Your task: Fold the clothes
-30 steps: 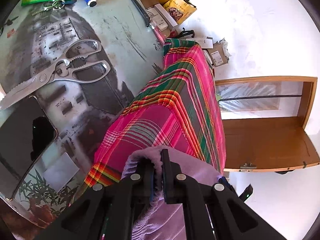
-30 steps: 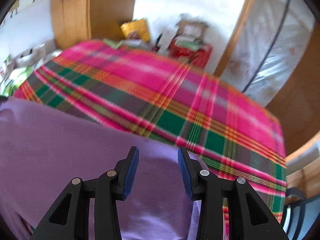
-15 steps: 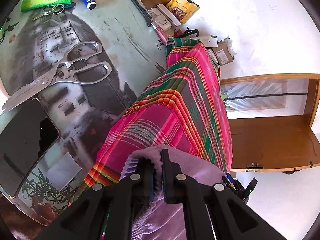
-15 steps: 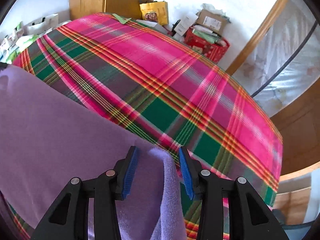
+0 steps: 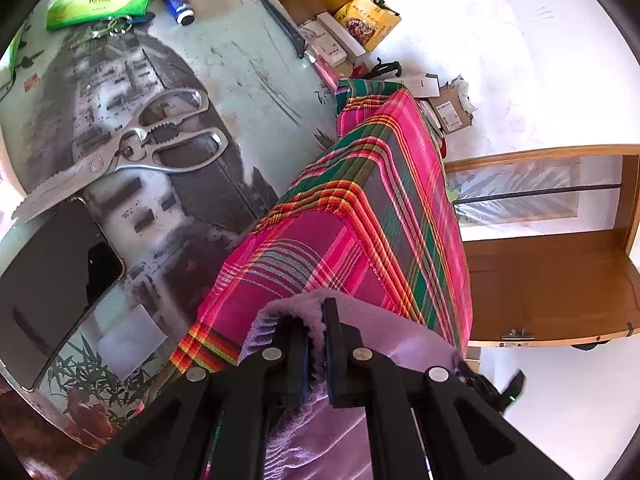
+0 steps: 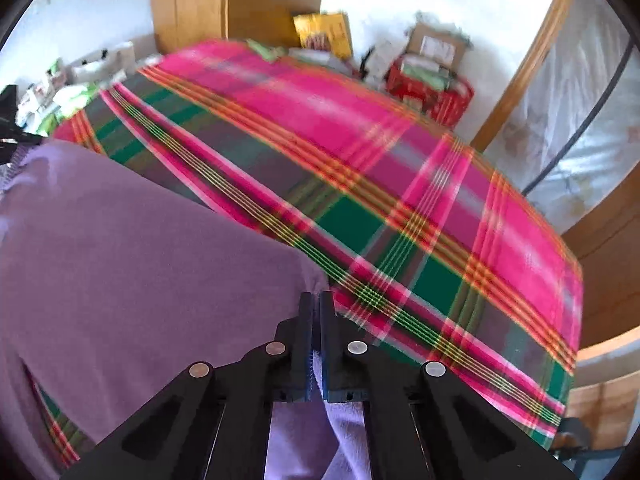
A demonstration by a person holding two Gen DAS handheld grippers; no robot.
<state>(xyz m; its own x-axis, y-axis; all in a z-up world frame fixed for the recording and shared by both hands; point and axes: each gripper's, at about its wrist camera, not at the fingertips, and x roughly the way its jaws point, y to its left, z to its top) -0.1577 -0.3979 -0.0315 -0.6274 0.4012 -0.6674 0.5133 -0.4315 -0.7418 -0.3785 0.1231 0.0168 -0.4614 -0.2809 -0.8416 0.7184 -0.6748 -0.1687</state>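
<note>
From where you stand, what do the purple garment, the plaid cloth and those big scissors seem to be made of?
Purple garment: soft, matte fleece or terry by the look, with a fuzzy nap along the pinched edge.
Plaid cloth: thin woven fabric, perhaps cotton; the stripes run through the weave and the hem is stitched.
Scissors: bare metal, likely steel, with a shiny silver finish.

The right wrist view is smeared: the yellow printed box [image 6: 323, 34] and the red crate of packets [image 6: 434, 88] behind the pink-and-green plaid cloth [image 6: 360, 184] cannot be read. In the left wrist view, the lilac fleece garment [image 5: 320, 436] runs off the bottom edge, the black-screened phone [image 5: 48, 284] off the left
</note>
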